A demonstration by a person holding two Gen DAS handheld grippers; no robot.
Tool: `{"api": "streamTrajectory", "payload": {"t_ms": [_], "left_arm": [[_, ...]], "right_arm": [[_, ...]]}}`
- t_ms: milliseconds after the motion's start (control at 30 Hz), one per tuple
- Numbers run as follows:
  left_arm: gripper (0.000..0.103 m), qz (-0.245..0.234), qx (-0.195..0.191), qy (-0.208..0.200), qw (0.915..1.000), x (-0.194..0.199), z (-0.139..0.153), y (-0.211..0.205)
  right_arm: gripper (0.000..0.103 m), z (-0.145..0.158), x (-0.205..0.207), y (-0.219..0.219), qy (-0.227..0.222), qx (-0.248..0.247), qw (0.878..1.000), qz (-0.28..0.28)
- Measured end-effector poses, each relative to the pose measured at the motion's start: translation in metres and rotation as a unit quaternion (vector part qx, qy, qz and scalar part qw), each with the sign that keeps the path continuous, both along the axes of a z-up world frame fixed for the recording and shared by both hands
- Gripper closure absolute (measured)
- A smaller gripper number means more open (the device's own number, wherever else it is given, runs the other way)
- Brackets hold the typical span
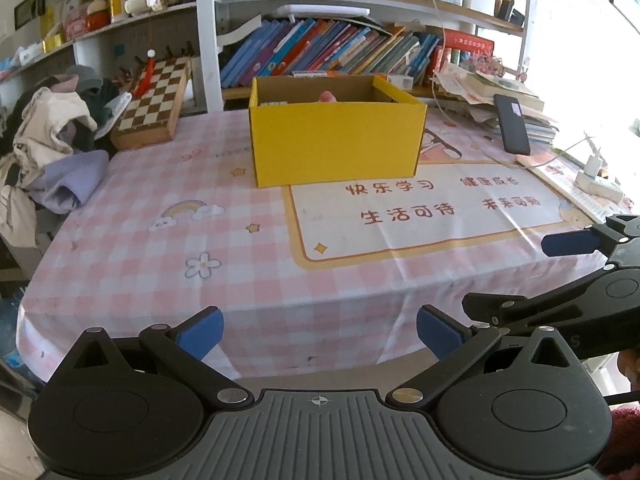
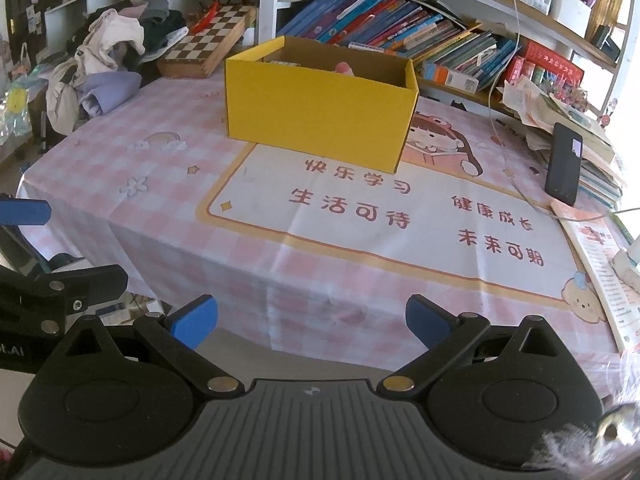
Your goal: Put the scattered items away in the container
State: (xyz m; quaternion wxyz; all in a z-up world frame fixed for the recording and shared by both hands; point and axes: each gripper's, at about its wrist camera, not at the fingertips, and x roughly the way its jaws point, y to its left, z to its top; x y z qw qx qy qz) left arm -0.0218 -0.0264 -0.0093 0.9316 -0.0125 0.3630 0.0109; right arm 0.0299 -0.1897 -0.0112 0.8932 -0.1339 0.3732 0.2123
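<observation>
A yellow cardboard box [image 1: 336, 142] stands open at the far middle of the table; it also shows in the right wrist view [image 2: 318, 120]. A pink item [image 1: 327, 97] and a pale item [image 1: 272, 102] peek over its rim; the pink item shows in the right wrist view too [image 2: 345, 68]. My left gripper [image 1: 319, 332] is open and empty, held off the table's near edge. My right gripper [image 2: 312, 322] is open and empty beside it. The right gripper's blue finger [image 1: 570, 243] shows at the right of the left wrist view.
The pink checked tablecloth [image 1: 160, 248] covers the table. A chessboard [image 1: 154, 98] and a clothes pile [image 1: 52, 136] lie at the far left. A black phone [image 2: 564, 164], stacked papers [image 2: 560, 120], a cable and a power strip [image 1: 598, 186] lie at the right. Bookshelves stand behind.
</observation>
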Motion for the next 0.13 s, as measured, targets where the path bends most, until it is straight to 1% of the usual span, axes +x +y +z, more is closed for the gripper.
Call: {"api": "streamTrajectory", "payload": {"t_ms": [133], "left_arm": [[0.000,0.000,0.002,0.003,1.0000,0.0044,-0.0018,-0.0008]], "right_arm": [[0.002,-0.0030,0.0060,0.0012,0.007,-0.003,1.000,0.000]]}}
